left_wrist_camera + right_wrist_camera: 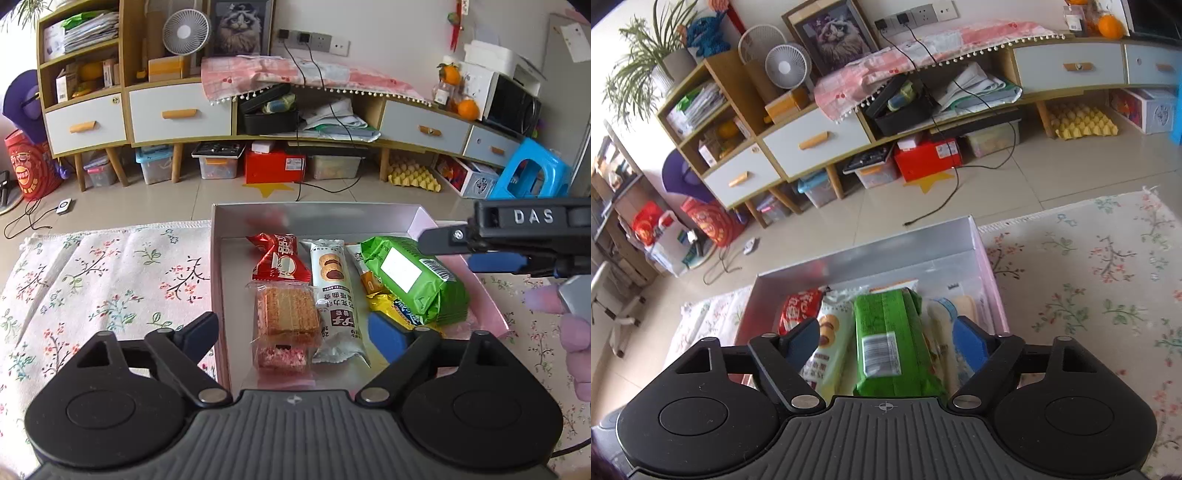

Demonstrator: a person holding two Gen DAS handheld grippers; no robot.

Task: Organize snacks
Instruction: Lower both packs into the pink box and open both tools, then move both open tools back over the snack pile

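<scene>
1. the left gripper point(293, 334) hangs over the near end of the box point(314, 216), jaws spread wide and gripping nothing; its right blue pad point(386, 338) sits at about 4 o'clock in the box, just beside the yellow packet point(391, 308).
2. between those jaws lies the wafer pack point(286, 317), with the white biscuit packet point(334, 295) touching it on the 3 o'clock side.
3. the red packet point(279, 260) lies at 12 o'clock from the wafer pack.
4. the green packet point(413, 278) rests on top of the yellow one, toward 2 o'clock in the box.
5. the right gripper point(888, 341) is over that green packet point(890, 339) — jaws wide, one pad on each side, neither clearly touching it.
6. the box stands on a flowered cloth point(110, 280), and a cabinet point(177, 110) lines the far wall at 12 o'clock.
</scene>
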